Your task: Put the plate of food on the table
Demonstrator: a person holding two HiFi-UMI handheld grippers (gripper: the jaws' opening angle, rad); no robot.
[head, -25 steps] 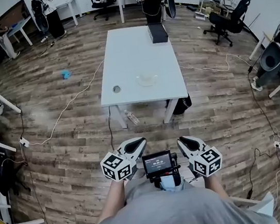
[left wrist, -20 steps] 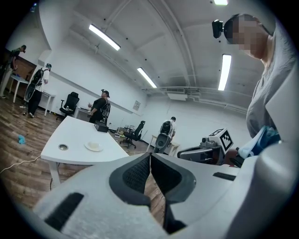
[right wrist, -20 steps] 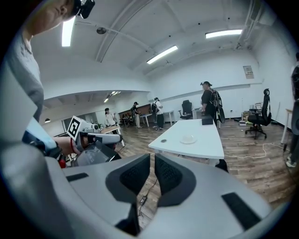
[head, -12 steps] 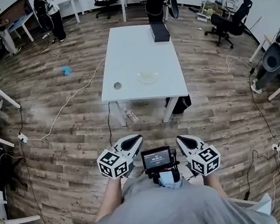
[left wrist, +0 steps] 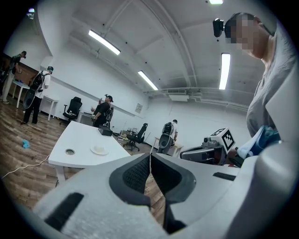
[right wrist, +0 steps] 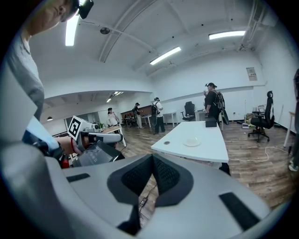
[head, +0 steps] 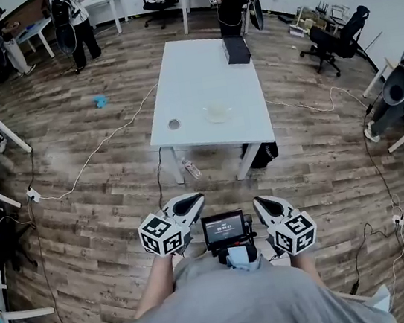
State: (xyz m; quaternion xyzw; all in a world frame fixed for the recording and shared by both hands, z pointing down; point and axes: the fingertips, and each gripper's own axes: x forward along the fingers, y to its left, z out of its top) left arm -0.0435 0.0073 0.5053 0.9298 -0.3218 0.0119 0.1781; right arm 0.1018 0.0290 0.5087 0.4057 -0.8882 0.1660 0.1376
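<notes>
A pale plate (head: 217, 112) lies on the long white table (head: 204, 74) some way ahead across the wood floor; what it holds is too small to tell. It also shows as a small plate (left wrist: 99, 150) in the left gripper view and a small plate (right wrist: 191, 142) in the right gripper view. My left gripper (head: 195, 199) and right gripper (head: 259, 202) are held close to my body, well short of the table. Both are shut with nothing between the jaws, as the left gripper (left wrist: 150, 156) and right gripper (right wrist: 153, 158) show in their own views.
A black box (head: 236, 50) sits at the table's far end and a round hole (head: 174, 124) near the front left. Cables (head: 102, 148) run across the floor. A bottle (head: 190, 169) and dark bag (head: 265, 153) lie under the table. People and office chairs (head: 330, 38) stand beyond.
The table sits slightly lower and to the right in the head view as I come nearer. Both grippers stay shut in front of my body.
</notes>
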